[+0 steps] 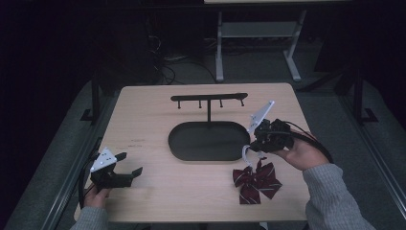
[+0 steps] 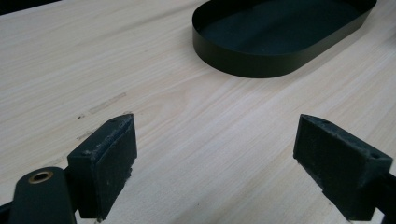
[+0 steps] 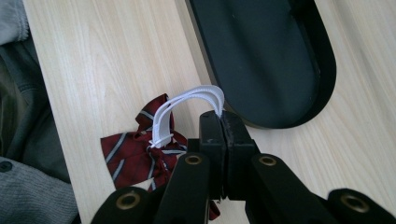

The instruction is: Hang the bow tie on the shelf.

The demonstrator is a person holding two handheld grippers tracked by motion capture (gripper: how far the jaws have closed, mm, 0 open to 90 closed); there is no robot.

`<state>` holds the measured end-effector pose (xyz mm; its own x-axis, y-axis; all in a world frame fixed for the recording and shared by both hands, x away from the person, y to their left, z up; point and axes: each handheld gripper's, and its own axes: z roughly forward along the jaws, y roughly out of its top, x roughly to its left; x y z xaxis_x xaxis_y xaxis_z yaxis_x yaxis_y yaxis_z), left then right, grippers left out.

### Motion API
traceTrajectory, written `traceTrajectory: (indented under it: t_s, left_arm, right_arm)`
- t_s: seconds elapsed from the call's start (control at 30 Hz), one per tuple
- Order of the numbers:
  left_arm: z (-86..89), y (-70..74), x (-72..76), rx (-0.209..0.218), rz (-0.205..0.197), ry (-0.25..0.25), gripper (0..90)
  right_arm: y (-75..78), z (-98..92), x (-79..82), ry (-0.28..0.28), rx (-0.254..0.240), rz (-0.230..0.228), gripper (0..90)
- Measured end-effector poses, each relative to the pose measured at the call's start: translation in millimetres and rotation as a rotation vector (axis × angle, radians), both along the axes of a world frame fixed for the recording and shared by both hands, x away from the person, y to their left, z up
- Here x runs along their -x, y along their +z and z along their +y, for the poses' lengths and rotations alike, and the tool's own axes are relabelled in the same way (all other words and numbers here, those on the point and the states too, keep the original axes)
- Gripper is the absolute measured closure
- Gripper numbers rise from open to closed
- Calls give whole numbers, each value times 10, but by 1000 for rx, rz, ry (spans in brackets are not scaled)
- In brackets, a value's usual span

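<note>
The left gripper [image 1: 128, 164] waits released above the table [image 1: 148, 120], probably as a helper. Right of the black tray [image 1: 209, 141] and its hook stand [image 1: 209, 98], the right gripper [image 3: 223, 122] clenches the white strap [image 3: 187, 105], and the striped bow [image 1: 257, 181] lies below it, ready for hanging.

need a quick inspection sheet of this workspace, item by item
surface: light wood table, a few faint marks
job's things: striped red bow tie on the table near the right edge, its white strap loop pinched; black oval tray with hook stand at centre
clutter: nothing seen
grippers: right hand-held gripper shut on the strap; left hand-held gripper open over bare wood
cables: black cable trails from the right gripper
surroundings: dark room, grey table frame behind
</note>
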<state>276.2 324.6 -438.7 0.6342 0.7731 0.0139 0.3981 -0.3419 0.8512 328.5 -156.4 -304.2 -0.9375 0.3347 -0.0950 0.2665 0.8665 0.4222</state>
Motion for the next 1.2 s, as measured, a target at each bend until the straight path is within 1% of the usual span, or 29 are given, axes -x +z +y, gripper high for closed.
traceTrajectory:
  t_s: [0.27,0.37,0.43,0.73,0.87,1.0,1.07,1.2]
  left_arm:
    - [16,0,-7,4,-6,1,129]
    - [23,2,-8,4,-3,3,129]
    - [29,3,-9,7,-6,3,129]
    - [35,3,-10,7,-4,6,129]
    - [35,2,-11,8,-3,7,129]
    - [35,3,-13,6,-5,4,129]
    - [35,3,-13,7,-5,4,129]
    - [30,-1,-15,8,-5,3,129]
  right_arm:
    - [22,50,-76,13,-9,10,883]
    - [36,70,-89,9,-11,18,883]
    - [66,106,-122,25,-11,15,883]
    - [171,227,-208,47,-12,19,883]
    - [213,274,-240,51,-10,21,883]
    - [242,317,-280,56,-11,34,883]
    - [256,342,-302,58,-3,31,883]
    - [300,386,-347,64,-6,33,883]
